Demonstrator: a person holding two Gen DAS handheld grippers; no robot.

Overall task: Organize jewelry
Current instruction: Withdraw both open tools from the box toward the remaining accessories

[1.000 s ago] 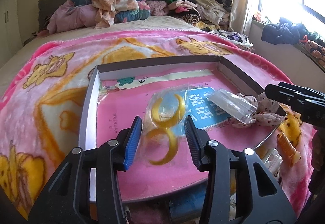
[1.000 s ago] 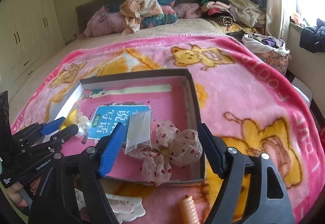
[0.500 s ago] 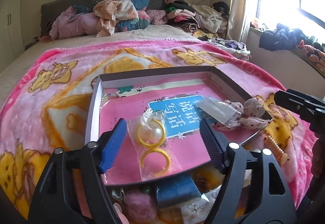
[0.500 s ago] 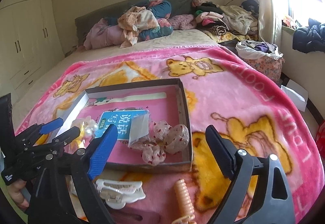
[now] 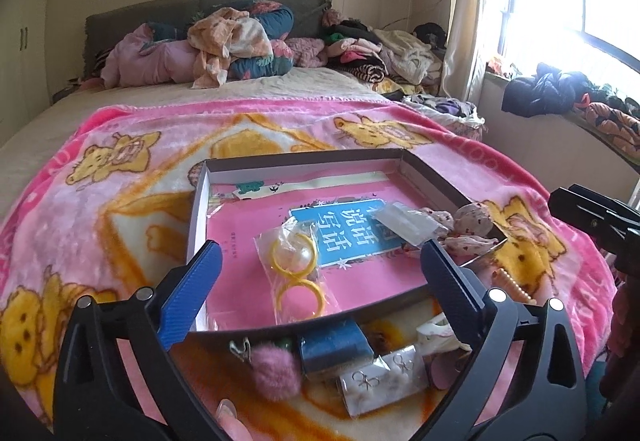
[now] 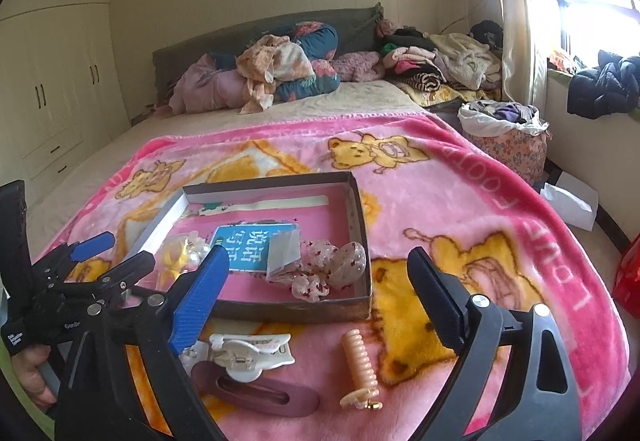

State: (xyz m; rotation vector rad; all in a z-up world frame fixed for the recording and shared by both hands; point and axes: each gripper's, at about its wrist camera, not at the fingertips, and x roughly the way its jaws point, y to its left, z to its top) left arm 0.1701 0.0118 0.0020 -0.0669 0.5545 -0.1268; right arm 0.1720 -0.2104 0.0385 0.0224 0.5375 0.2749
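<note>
Left wrist view: clear bag with two yellow rings and a pearly bead lies flat in the shallow pink-lined box, near its front edge. Left gripper wide open, holding nothing, above it. Right gripper also wide open, empty, over the blanket.
</note>
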